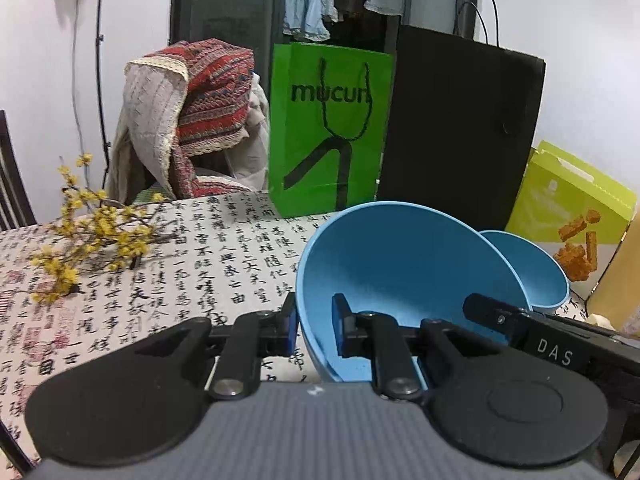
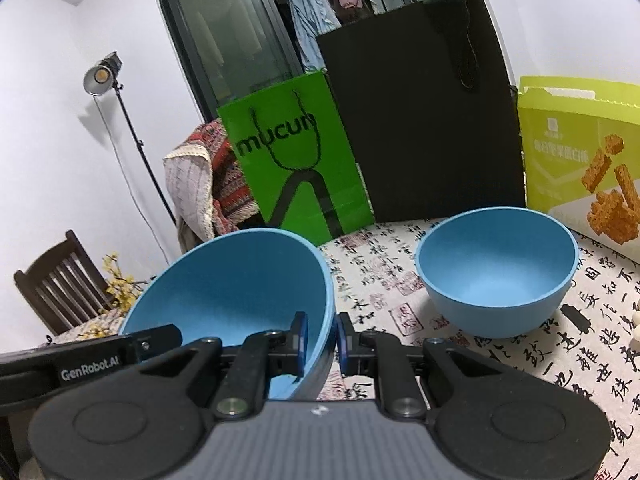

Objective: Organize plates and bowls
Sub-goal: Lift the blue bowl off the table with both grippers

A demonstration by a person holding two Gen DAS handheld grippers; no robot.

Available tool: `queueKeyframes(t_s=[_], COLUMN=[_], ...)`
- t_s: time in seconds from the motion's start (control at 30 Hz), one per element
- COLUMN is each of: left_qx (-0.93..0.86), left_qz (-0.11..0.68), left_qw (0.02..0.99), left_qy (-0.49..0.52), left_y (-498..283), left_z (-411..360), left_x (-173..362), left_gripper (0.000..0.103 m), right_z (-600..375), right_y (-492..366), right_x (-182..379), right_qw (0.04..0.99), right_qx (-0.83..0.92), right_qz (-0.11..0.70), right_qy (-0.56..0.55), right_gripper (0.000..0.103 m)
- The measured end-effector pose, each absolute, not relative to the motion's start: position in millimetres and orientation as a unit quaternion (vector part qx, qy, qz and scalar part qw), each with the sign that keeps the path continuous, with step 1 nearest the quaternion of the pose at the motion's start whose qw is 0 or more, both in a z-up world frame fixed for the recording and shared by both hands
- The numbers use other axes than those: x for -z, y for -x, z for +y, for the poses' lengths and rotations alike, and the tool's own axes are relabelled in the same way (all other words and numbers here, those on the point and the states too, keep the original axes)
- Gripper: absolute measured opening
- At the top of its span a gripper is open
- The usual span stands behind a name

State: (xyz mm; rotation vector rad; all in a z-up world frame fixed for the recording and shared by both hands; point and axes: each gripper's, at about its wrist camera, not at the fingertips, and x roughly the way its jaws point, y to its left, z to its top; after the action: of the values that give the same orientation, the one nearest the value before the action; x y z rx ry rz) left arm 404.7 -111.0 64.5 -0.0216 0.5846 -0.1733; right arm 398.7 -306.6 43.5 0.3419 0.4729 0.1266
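A large blue bowl (image 1: 400,268) is held tilted above the table by both grippers. My left gripper (image 1: 316,330) is shut on its left rim, one pad inside and one outside. My right gripper (image 2: 322,344) is shut on the bowl's right rim (image 2: 240,284). The right gripper's body shows in the left wrist view (image 1: 560,350). A second, smaller blue bowl (image 2: 496,272) stands upright on the table to the right, also showing behind the held bowl in the left wrist view (image 1: 536,268).
The table has a calligraphy-print cloth (image 1: 224,256). A green paper bag (image 1: 328,128), a black bag (image 1: 460,128) and a yellow-green snack box (image 2: 580,152) stand along the back. Yellow flower sprigs (image 1: 88,236) lie at the left. A draped chair (image 1: 188,120) is behind the table.
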Motion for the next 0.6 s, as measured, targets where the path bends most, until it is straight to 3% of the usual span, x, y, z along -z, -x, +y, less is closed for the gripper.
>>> queueKeyframes(t_s=[0.6], left_qx=[0.059], left_qz=[0.272], left_qw=[0.96], left_qy=[0.019], left_y=[-348.8], left_z=[-91.7], left_x=[-90.1], left_gripper=[0.018], right_z=[-288.8], right_y=[-351.5], right_x=[-66.2], right_qw=[0.958], right_qx=[-0.092], right_qz=[0.215], right_qy=[-0.167], right_gripper=[0.014])
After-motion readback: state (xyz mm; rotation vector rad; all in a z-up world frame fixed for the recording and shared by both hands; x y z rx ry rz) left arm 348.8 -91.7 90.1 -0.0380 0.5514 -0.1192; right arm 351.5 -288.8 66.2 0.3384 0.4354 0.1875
